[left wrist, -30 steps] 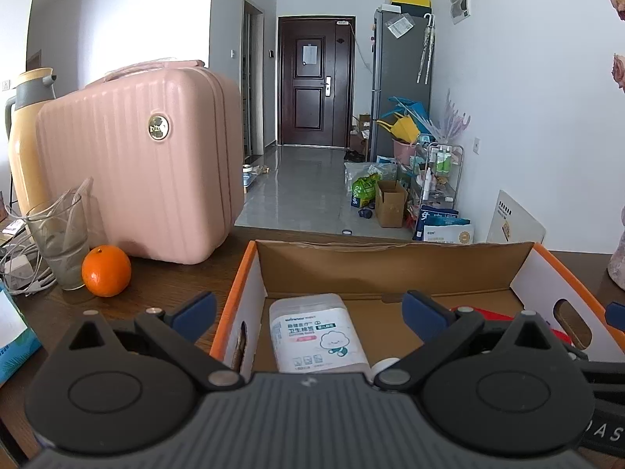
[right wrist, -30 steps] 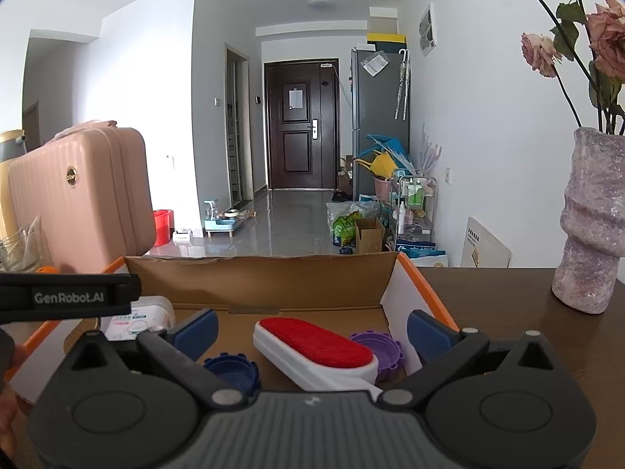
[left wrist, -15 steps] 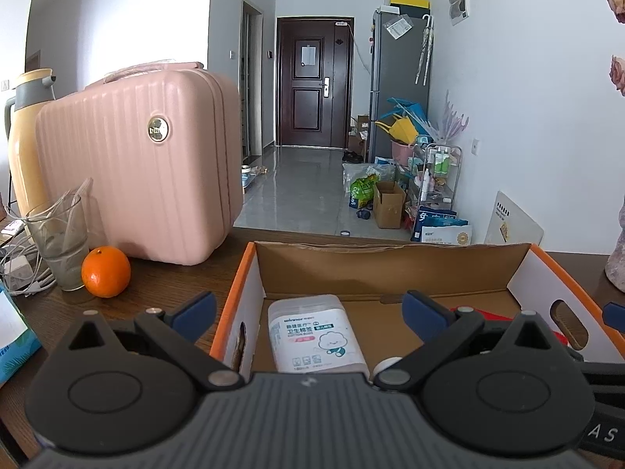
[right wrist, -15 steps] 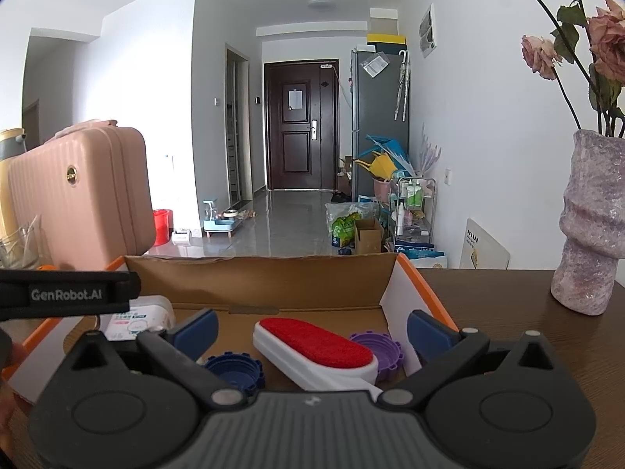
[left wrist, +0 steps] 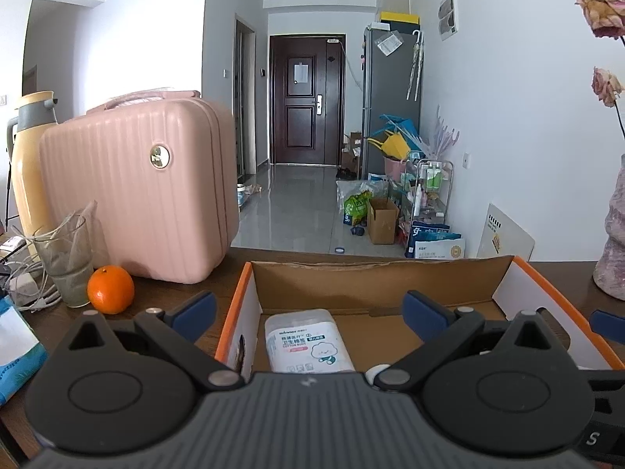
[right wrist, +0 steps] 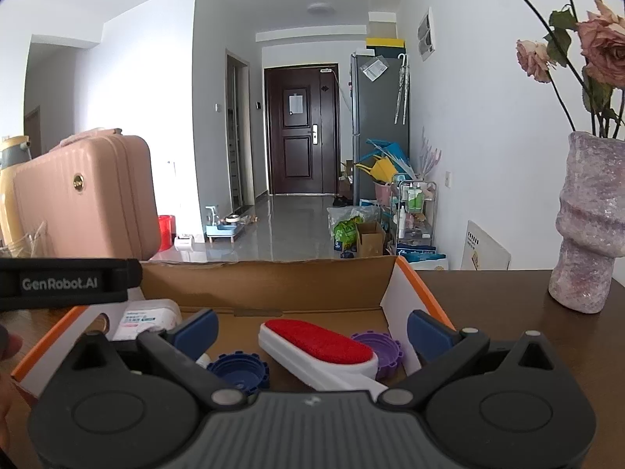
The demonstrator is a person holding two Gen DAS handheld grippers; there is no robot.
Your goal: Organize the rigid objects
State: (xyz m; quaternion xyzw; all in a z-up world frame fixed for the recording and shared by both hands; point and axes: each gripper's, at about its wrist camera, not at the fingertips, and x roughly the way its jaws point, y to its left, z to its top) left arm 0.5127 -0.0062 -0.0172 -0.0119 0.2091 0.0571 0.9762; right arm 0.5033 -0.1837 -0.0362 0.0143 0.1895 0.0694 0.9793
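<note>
Box (left wrist: 375,277) of cardboard with orange-edged flaps sits open on the dark tabletop (right wrist: 488,297), and both grippers hover at its near rim. The left gripper (left wrist: 308,312) has its jaws spread wide and holds nothing — its blue pads straddle the box's left wall, one outside, one over the interior. Between them, on the box floor at 12 o'clock from the gripper, lies a swab tub (left wrist: 306,342) with a white label. The right gripper (right wrist: 312,328) is likewise spread and empty. Ahead of it in the box lies a white brush (right wrist: 316,346) with a red pad, slanting from 11 o'clock down to 4 o'clock. A blue cap (right wrist: 238,371) sits at the brush's 8 o'clock, a purple cap (right wrist: 381,351) just behind its right end, near the box's right wall. Outside the box, at 9 o'clock in the left view, an orange (left wrist: 110,289) rests beside a glass (left wrist: 64,262), in front of a pink case (left wrist: 136,195). A pink vase (right wrist: 586,226) of roses stands at 3 o'clock in the right view.
</note>
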